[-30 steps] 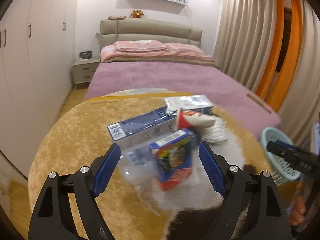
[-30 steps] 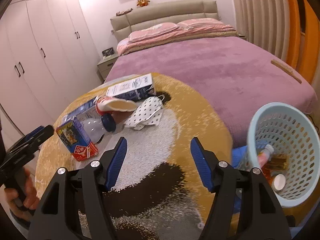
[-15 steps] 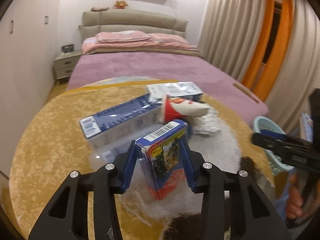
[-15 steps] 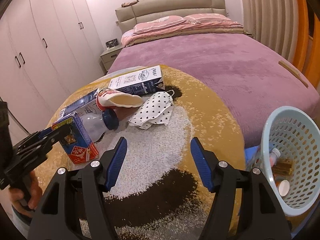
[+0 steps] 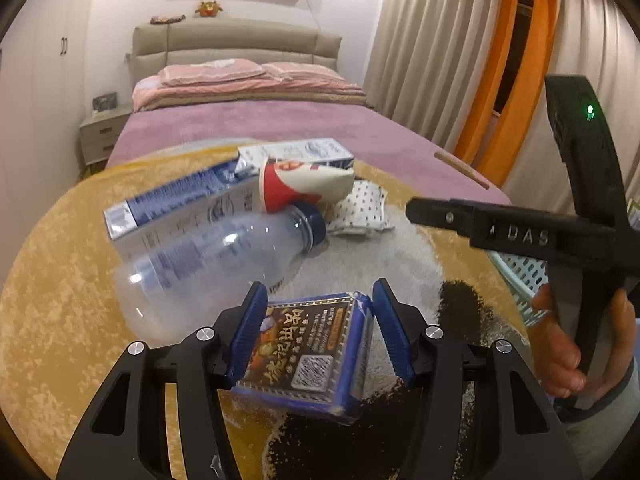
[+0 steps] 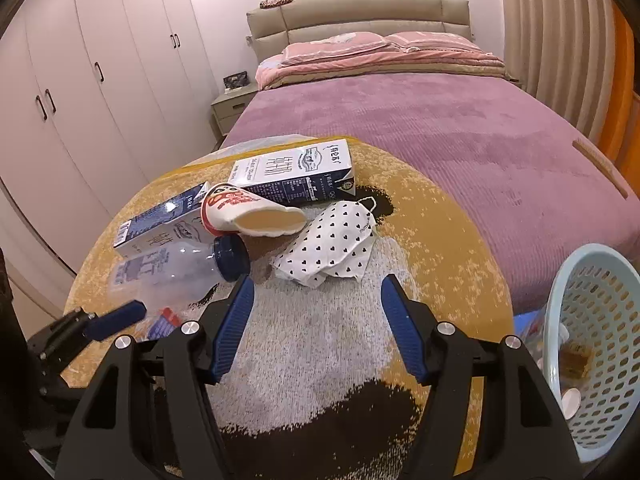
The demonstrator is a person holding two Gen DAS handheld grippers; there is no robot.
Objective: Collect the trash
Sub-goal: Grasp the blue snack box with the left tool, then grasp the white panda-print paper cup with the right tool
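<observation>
Holding the small blue box, jaws loosening, left tongs need to go right to the basket; right tongs wide, empty.

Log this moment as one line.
left gripper: jaws opening, box between | right gripper: open, empty | basket: near right | rug: bottle, cup, mask

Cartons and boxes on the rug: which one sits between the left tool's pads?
The small colourful snack box, tilted between the left tool as its jaws open. Both long blue-and-white milk cartons lie untouched farther back.
</observation>
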